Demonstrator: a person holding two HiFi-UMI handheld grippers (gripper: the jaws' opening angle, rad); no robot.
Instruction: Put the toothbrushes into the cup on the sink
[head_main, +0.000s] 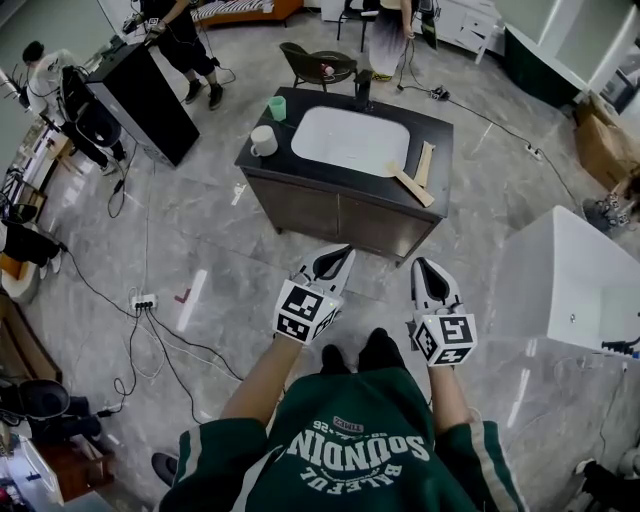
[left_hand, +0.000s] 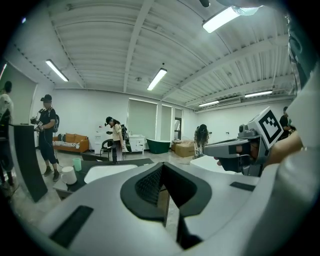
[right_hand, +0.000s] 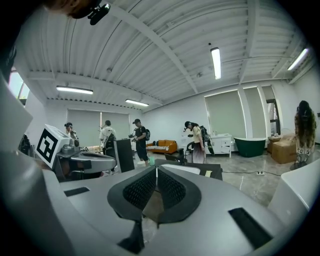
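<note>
approach step: left gripper and right gripper are both closed and empty, so the next move is reaching the desk at twelve o'clock for the toothbrushes.

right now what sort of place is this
Probably a showroom-like lab or studio, not a real bathroom: a sink cabinet stands alone on open tiled floor, a white bathtub sits nearby, and a power strip trails cables.
</note>
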